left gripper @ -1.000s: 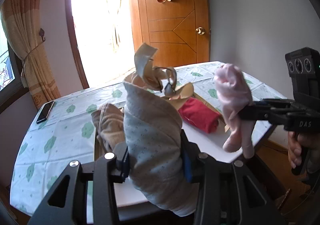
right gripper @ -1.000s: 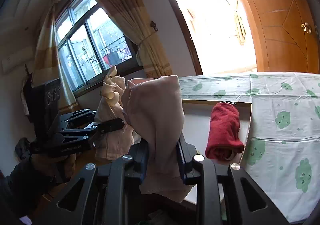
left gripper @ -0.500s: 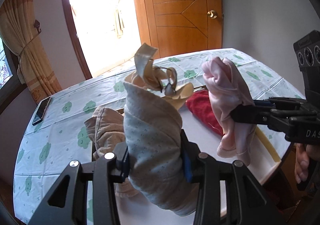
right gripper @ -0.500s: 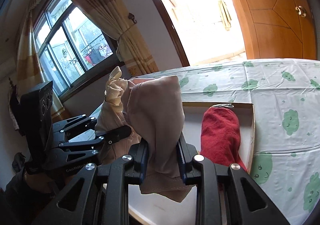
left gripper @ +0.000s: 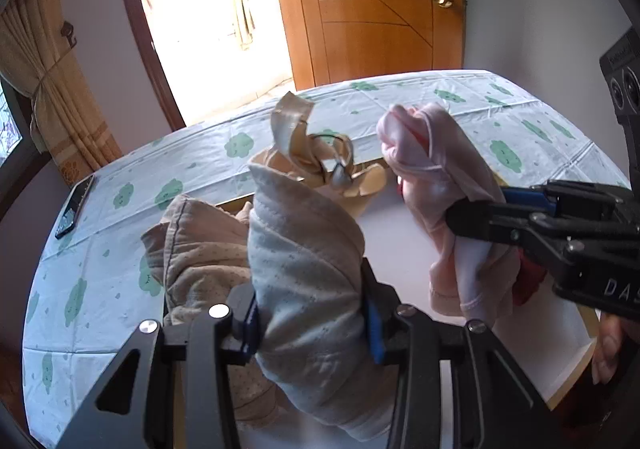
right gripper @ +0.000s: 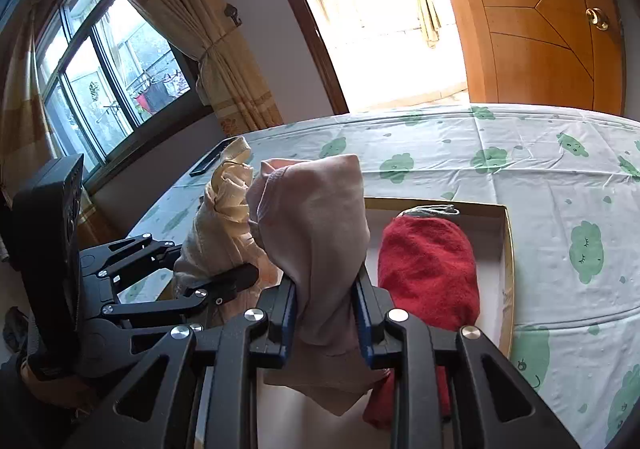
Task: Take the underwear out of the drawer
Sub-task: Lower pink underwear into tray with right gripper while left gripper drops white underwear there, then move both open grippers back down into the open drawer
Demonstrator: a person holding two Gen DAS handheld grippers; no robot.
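the drawer (right gripper: 505, 245) lies on the bed, red underwear (right gripper: 428, 269) inside, long axis 12 to 6. the right gripper (right gripper: 324, 313), nearer, clamps pink underwear (right gripper: 316, 241); the left gripper (left gripper: 308, 313) grips a pale bundle (left gripper: 304, 261) at 9 o'clock.

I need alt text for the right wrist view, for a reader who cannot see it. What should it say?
The right hand-held gripper is shut on a pink garment above an open drawer that holds a folded red garment. At left, the left hand-held gripper holds a beige bundle; a cloud-print sheet lies beyond.
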